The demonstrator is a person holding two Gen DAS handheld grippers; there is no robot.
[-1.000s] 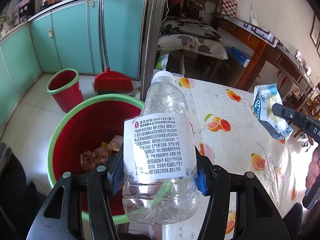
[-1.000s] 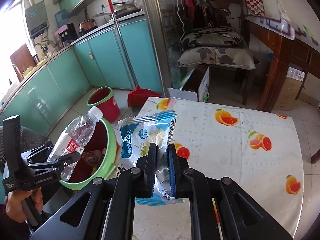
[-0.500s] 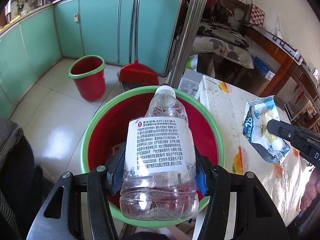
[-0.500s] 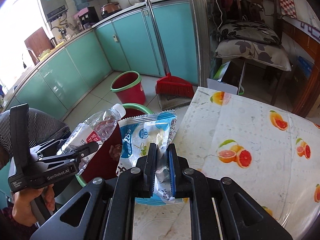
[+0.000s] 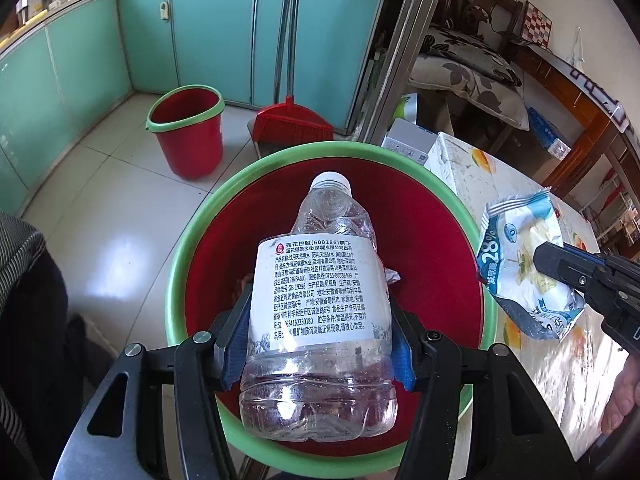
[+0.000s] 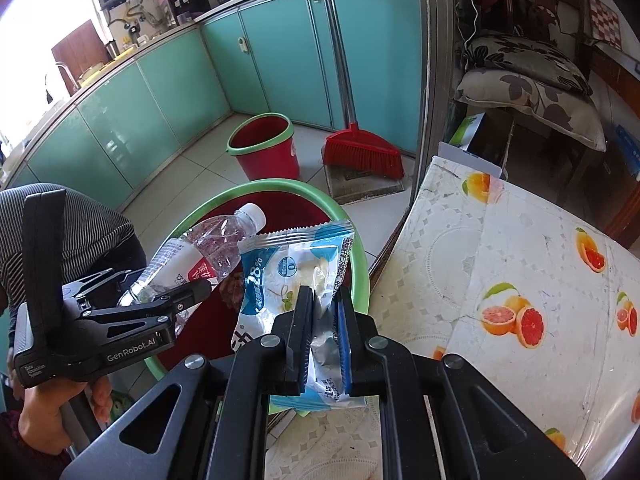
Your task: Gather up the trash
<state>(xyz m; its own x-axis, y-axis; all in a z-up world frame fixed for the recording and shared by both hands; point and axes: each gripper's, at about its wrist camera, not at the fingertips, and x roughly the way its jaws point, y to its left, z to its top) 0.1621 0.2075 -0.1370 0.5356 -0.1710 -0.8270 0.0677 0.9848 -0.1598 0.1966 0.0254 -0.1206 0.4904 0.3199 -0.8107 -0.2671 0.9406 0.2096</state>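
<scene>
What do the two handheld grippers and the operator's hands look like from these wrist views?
Both grippers are matte black plastic frames with silver bolts and blue finger pads. The left gripper carries white "GenRobot.AI" lettering on its side and a tall black upright at the rear. The left hand is bare, with a grey striped garment behind it. No cables show.

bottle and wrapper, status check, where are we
Left gripper shut on plastic bottle, held over the red bin. Right gripper shut on snack wrapper, at the bin's rim beside the table. Nothing blocking the drop.
</scene>
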